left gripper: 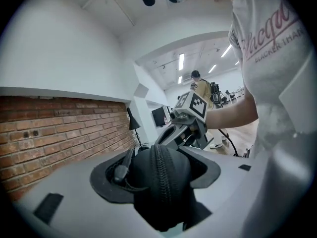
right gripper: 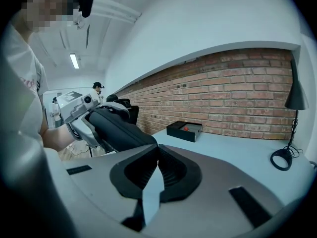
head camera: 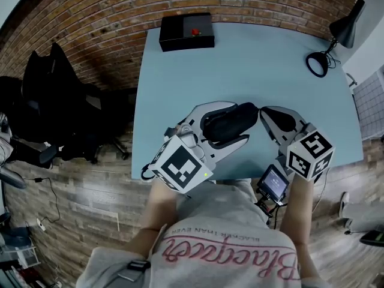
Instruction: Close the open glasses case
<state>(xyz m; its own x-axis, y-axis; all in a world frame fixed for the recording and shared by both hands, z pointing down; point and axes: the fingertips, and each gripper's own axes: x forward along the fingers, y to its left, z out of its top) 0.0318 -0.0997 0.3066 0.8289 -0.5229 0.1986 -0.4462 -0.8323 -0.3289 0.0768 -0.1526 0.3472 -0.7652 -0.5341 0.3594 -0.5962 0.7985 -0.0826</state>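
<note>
- The left gripper is clenching the black glasses case crosswise, close to the table's near edge.
- The right gripper is pressing its jaws together, tips meeting the case's end.
- Beyond, bare tabletop is stretching to a black box and a desk lamp at the far edge.

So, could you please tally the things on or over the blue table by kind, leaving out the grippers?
Glasses case: 1
Black box: 1
Desk lamp: 1
Total: 3
</note>
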